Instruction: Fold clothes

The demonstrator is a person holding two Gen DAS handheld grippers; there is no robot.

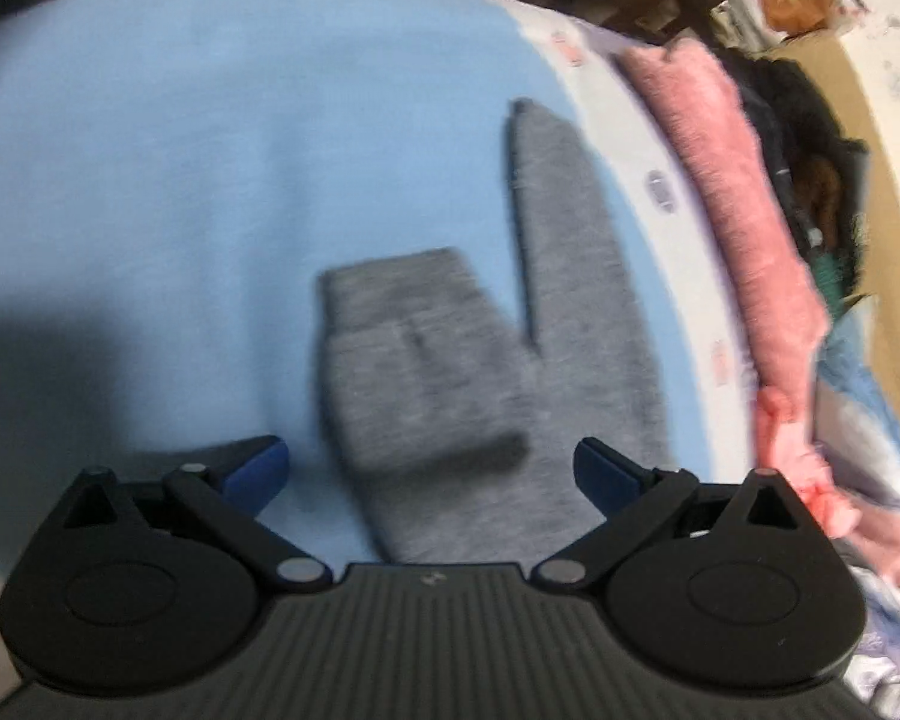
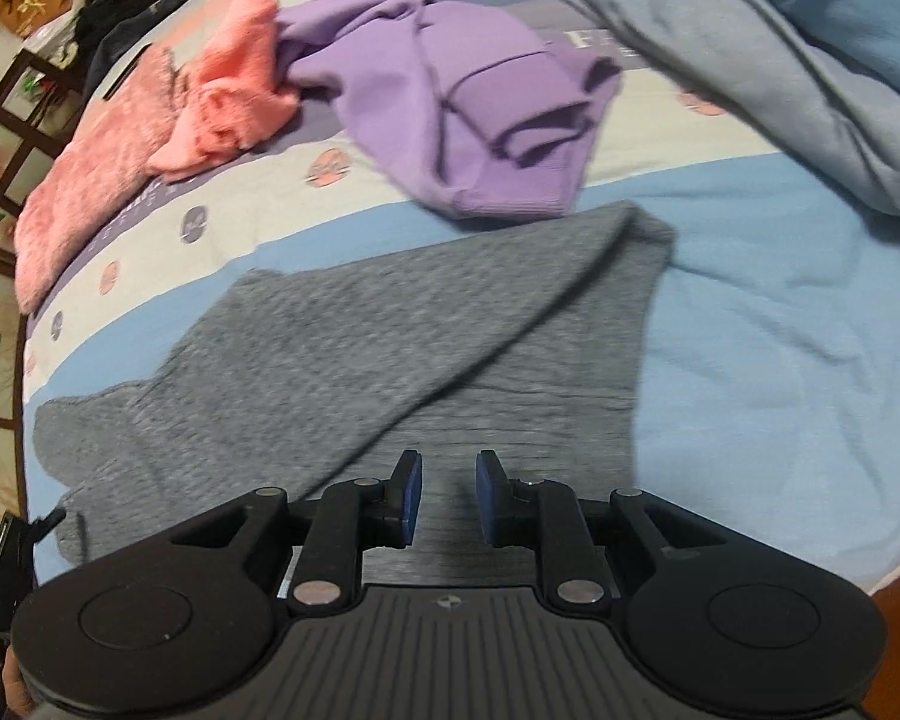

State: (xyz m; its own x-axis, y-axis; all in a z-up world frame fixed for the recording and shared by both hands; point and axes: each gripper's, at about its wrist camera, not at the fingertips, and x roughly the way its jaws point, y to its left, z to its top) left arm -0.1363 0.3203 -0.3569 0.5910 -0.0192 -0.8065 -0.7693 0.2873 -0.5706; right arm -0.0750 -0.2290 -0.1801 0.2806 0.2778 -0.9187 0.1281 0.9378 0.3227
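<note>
- Left gripper: jaws spread wide, holding nothing, above the grey garment.
- Grey garment: lies partly folded on the blue bed sheet.
- Right gripper: jaws narrowly parted, empty, over the grey garment.
- Purple garment: crumpled beyond it, pink garment at its left.

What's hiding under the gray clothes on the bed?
The gray knit garment lies flat on the light blue bedsheet. Only sheet shows around its edges; anything directly beneath is covered, so I cannot tell.
</note>
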